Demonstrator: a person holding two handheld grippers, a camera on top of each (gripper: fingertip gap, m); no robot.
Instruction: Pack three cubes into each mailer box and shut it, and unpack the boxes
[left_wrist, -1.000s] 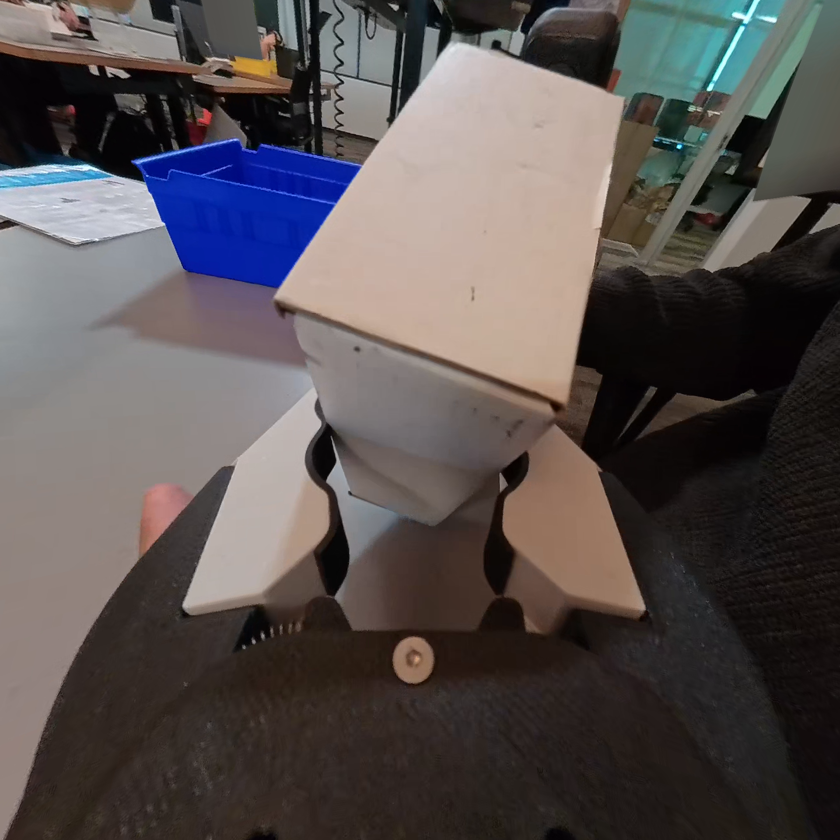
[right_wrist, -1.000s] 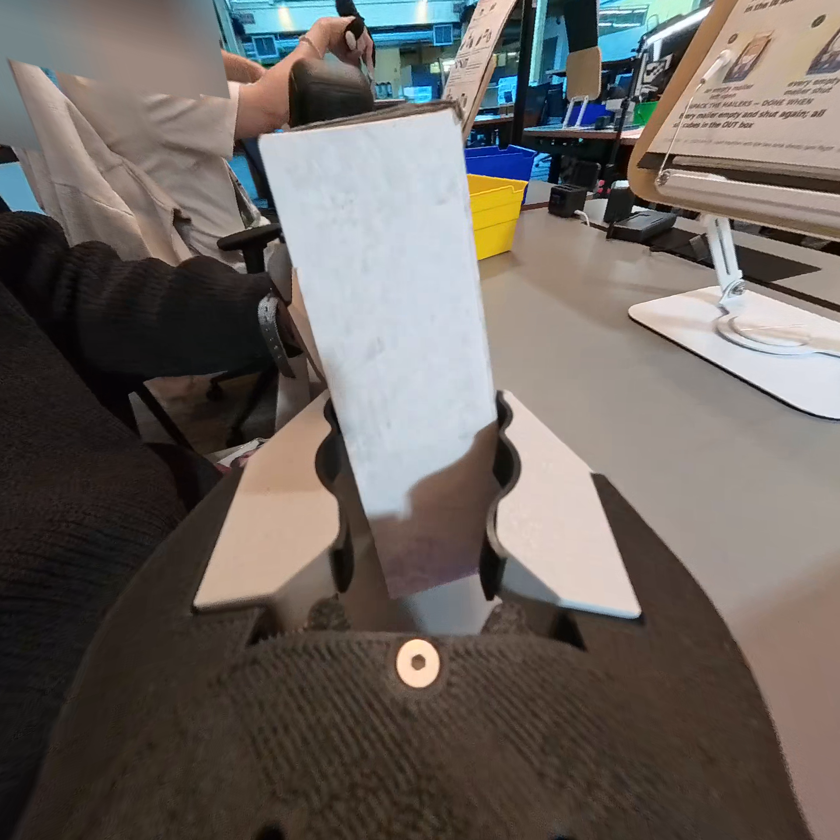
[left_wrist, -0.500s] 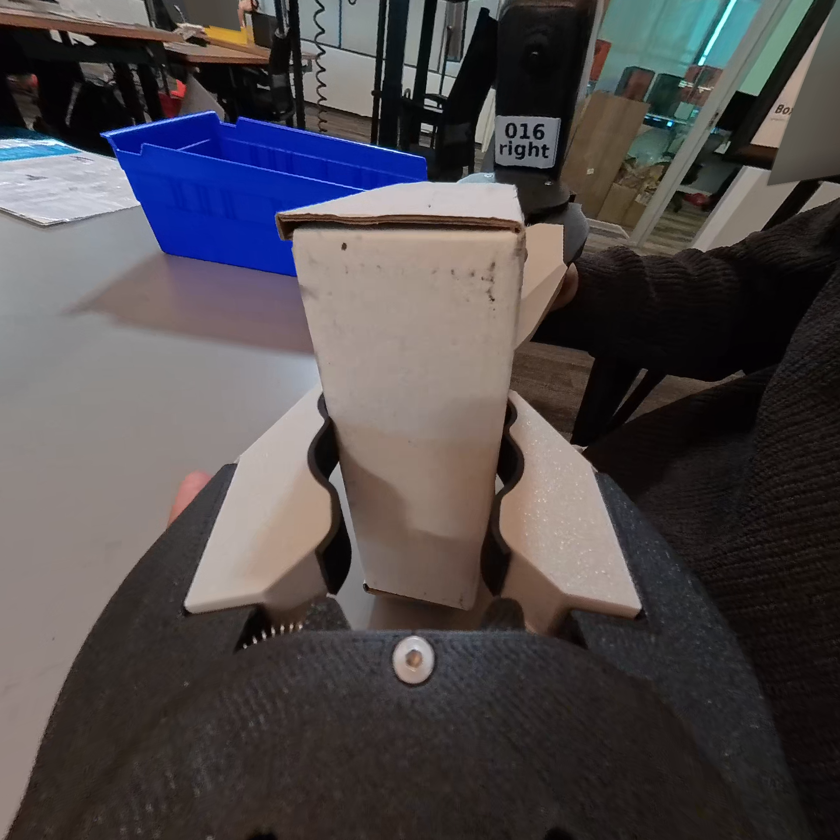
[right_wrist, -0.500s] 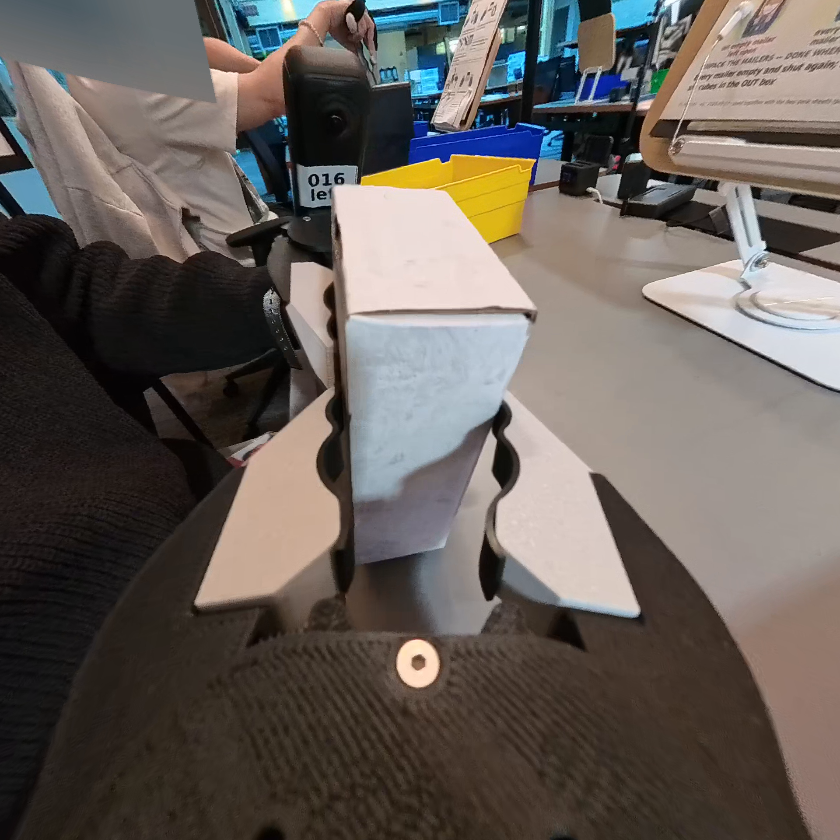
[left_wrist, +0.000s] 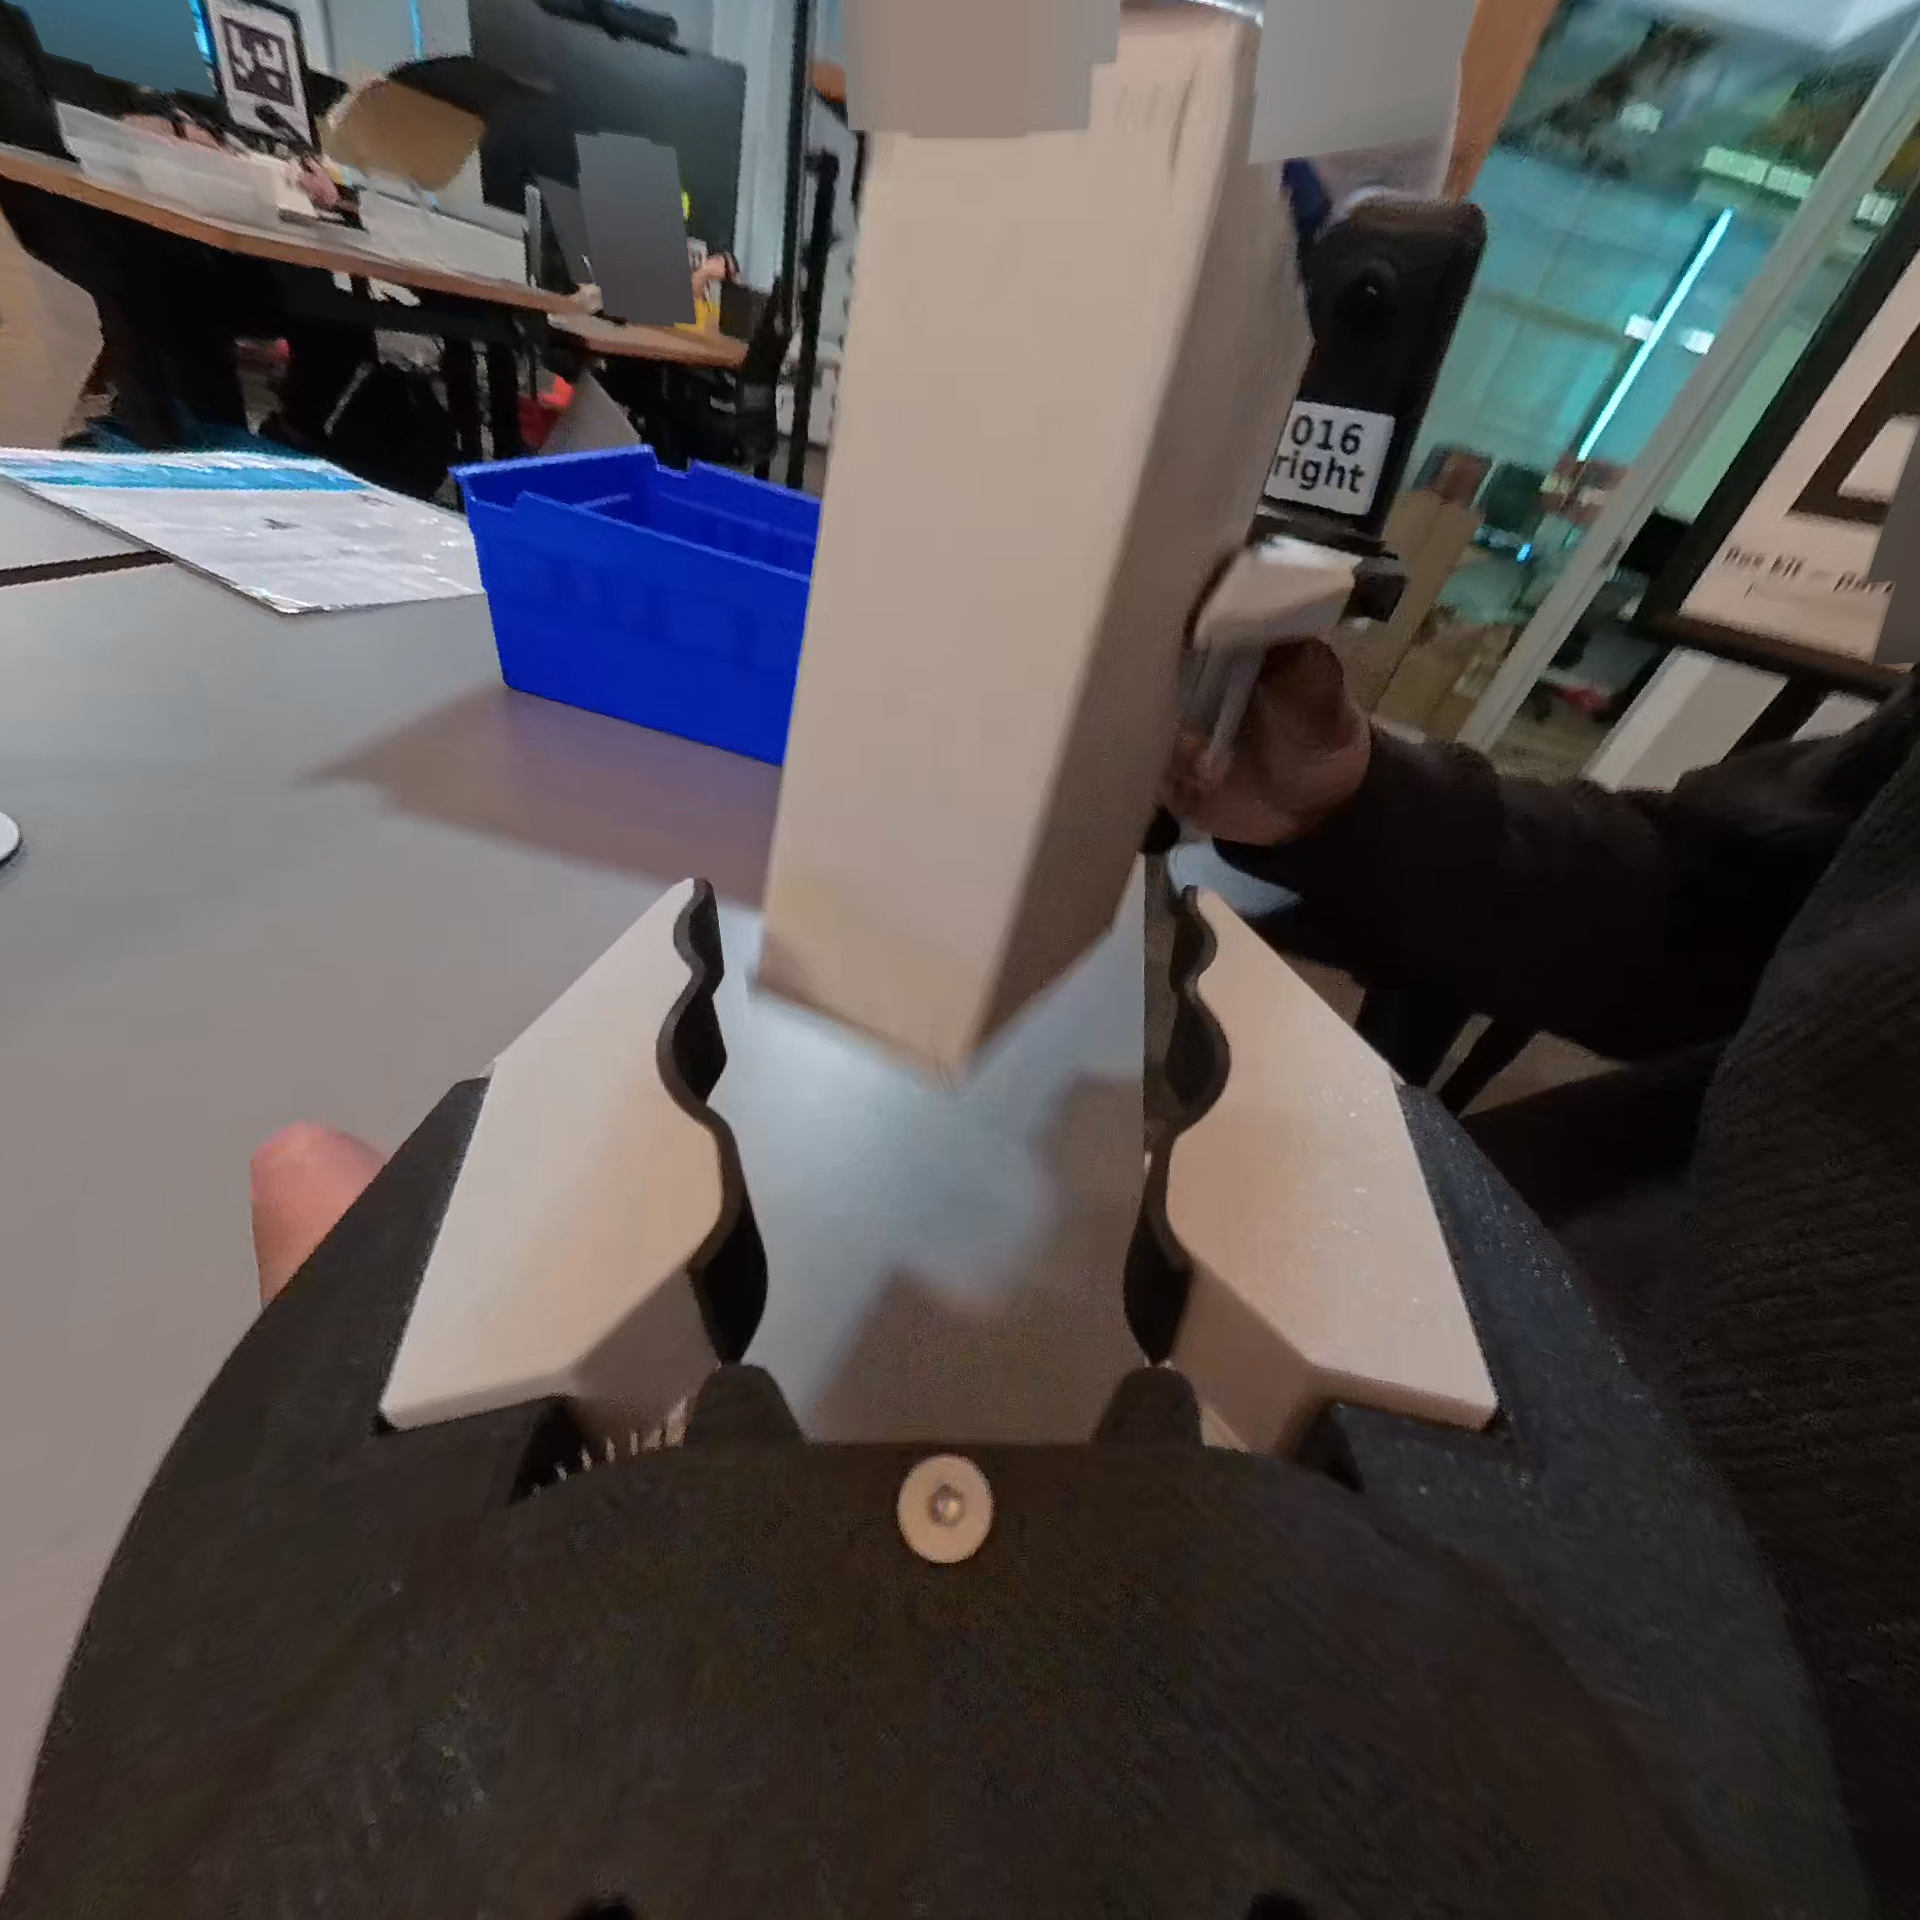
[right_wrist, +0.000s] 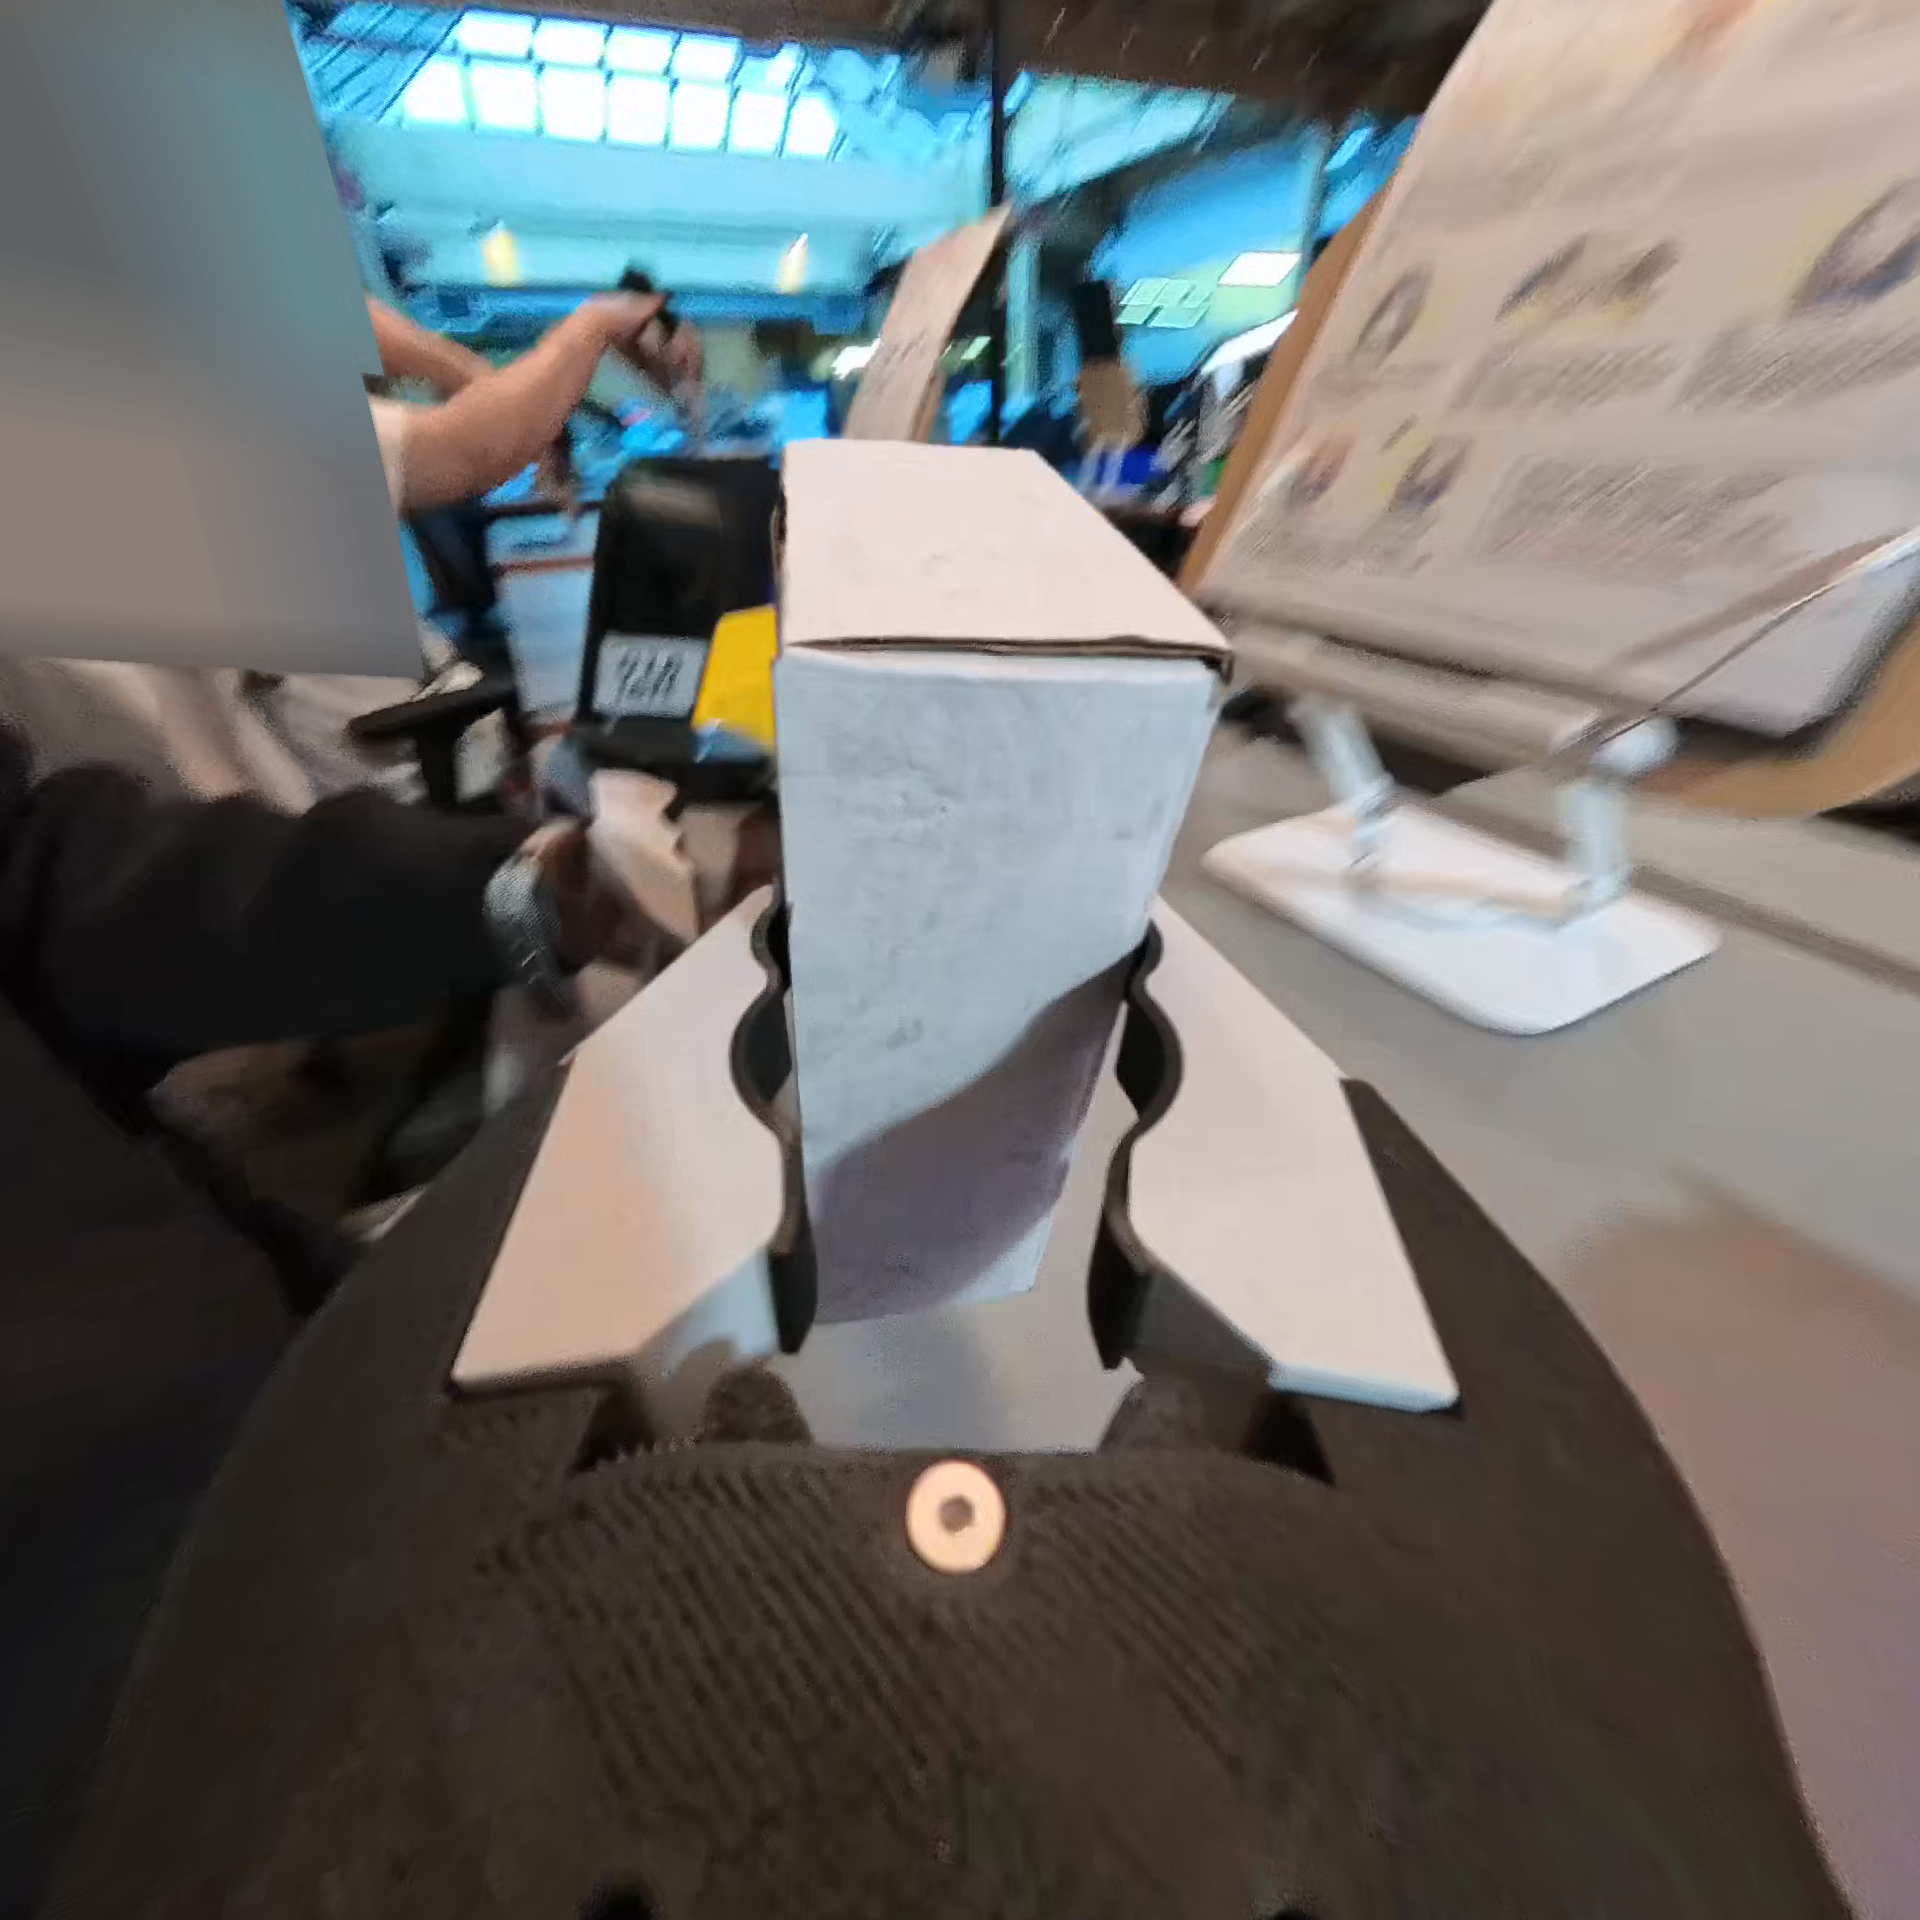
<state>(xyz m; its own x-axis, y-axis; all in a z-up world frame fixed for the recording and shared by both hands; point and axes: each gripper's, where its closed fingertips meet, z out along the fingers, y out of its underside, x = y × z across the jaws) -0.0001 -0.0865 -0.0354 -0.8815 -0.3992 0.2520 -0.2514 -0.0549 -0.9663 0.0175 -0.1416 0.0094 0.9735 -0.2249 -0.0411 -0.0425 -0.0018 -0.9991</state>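
Clamping the matte cardboard mailer box (right_wrist: 977, 883), right hand-held gripper (right_wrist: 951, 1132); left hand-held gripper (left_wrist: 940, 1101) spread wide

Left wrist view: your box (left_wrist: 1018, 540) stands centre frame, its lower end just ahead of your left gripper (left_wrist: 940, 925), between the fingers but clear of both. Bin (left_wrist: 644, 603) sits on the table (left_wrist: 229, 852) behind it, centre left; paper sheet (left_wrist: 239, 520) far left. Your right gripper (left_wrist: 1226, 665) meets the box's right side. Right wrist view: box (right_wrist: 977, 831) lies between the right gripper's (right_wrist: 961, 956) fingers; stand (right_wrist: 1455, 914) on the table at right.
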